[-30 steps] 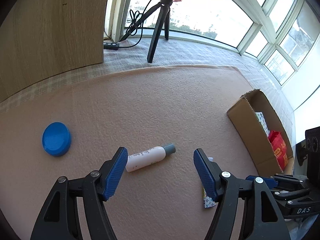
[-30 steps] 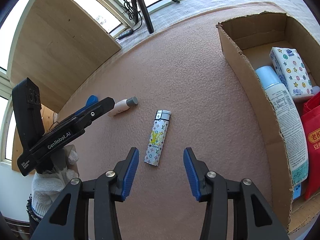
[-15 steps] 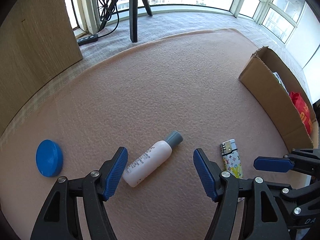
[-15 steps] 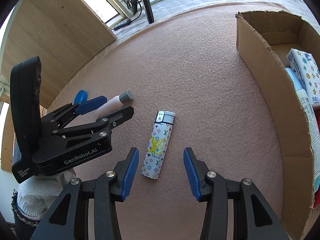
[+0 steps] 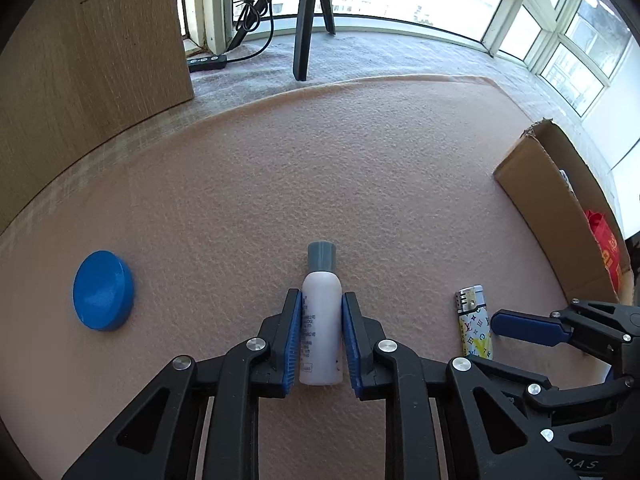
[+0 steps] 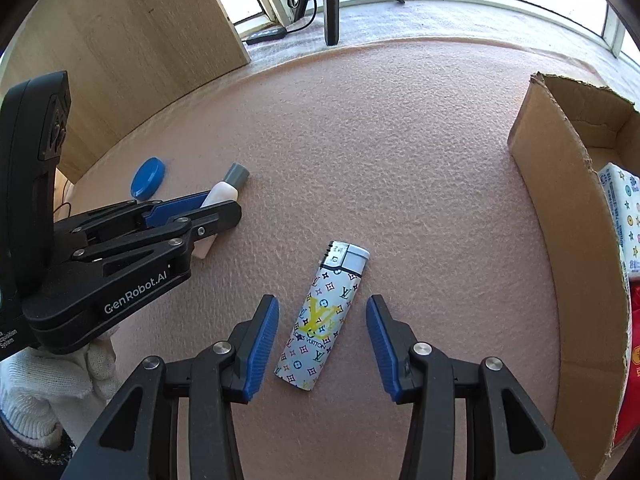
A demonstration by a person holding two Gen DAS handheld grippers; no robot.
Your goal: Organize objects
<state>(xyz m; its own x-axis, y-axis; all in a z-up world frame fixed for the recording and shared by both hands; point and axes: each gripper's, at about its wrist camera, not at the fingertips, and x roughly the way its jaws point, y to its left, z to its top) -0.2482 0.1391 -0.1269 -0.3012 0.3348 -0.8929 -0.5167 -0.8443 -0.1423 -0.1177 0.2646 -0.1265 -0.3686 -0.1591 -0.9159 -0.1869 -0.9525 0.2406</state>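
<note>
Since the small white bottle (image 5: 321,332) lies flat on the pink mat (image 5: 360,180), clamped mid-body by the left tool (image 5: 321,340), it likely handles light, rigid and smooth. The right tool (image 6: 322,344) gapes wide, empty, straddling the patterned lighter (image 6: 320,316), best taken across its flat sides; the cardboard box (image 6: 568,240) stands nearby.

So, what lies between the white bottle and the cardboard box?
In the right wrist view, only the patterned lighter lies on the mat between the white bottle and the cardboard box; the rest is bare.

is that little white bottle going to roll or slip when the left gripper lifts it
The white bottle is round and smooth, so it would probably roll if released. The left gripper clamps its body on both sides, so it likely holds. It looks small, probably light.
</note>
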